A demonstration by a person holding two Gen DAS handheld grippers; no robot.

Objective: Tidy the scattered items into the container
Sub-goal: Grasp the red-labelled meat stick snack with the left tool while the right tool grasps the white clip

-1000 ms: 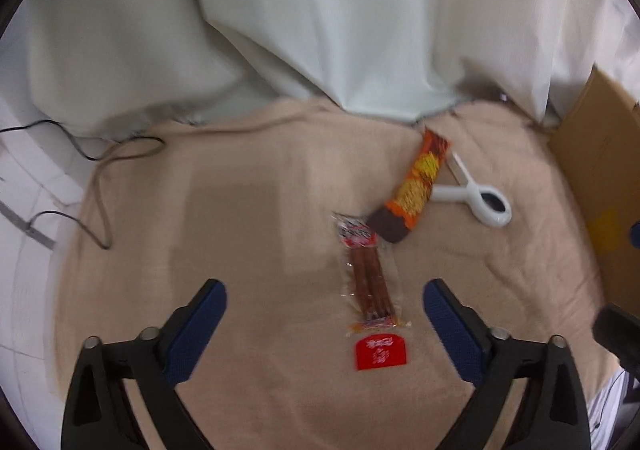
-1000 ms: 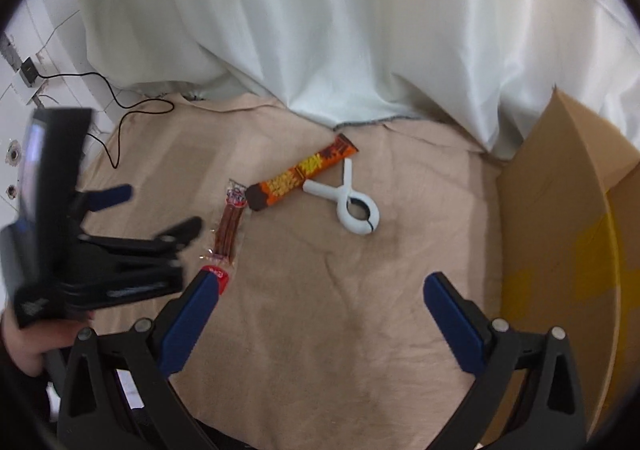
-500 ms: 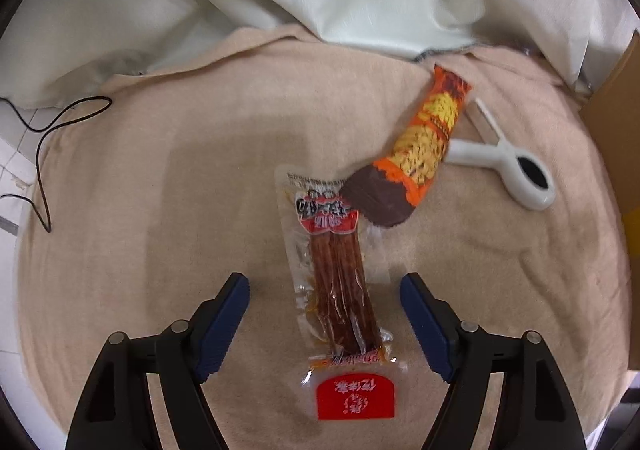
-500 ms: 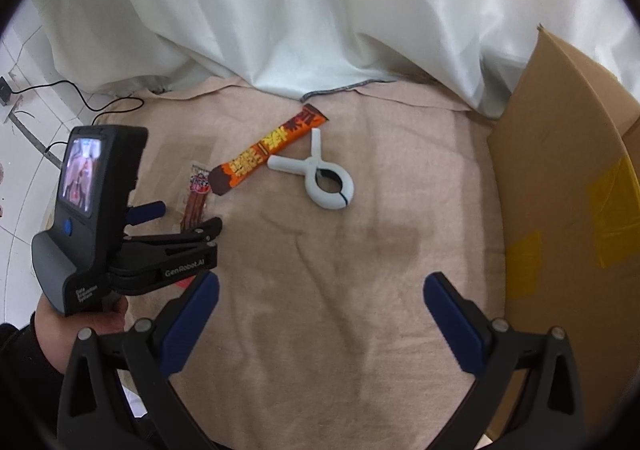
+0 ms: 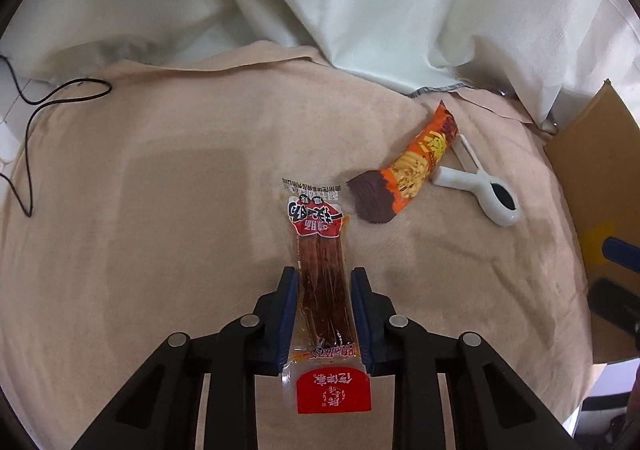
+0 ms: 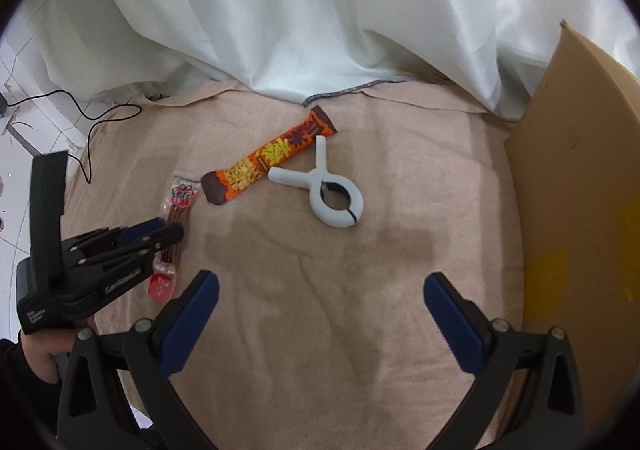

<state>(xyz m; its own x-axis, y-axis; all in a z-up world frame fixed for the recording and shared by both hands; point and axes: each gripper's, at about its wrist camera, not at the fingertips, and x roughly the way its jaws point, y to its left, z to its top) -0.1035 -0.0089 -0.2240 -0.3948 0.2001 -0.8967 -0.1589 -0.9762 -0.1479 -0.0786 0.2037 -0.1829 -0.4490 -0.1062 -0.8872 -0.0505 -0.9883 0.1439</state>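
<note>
Grasping is the step in hand: the left gripper (image 5: pixel 324 302) is closing its blue-padded jaws on the clear plastic packet of red-brown snack sticks with a red label (image 5: pixel 320 274), which lies flat on the beige towel-covered worktop (image 5: pixel 160 210). The packet runs lengthwise between the jaws, and the pads look to be touching its long edges near the lower half, so I judge the hold as just made rather than firm.

The right gripper (image 6: pixel 320 314) hangs with its jaws spread wide and nothing between them, over bare cloth. Ahead of it lie the long orange-and-brown foil snack bar (image 6: pixel 268 158) and the white plastic spring clamp (image 6: pixel 328 190), touching or nearly so, both untouched.

The brown cardboard box (image 6: pixel 580 190) stands at the right edge of the cloth, well apart from the packet.

Next, the left hand probably needs to finish the squeeze, lift the packet clear of the cloth, and carry it across to the box. Since the wrapper is thin and slippery, a light pinch on its edges may let it slide or buckle.
</note>
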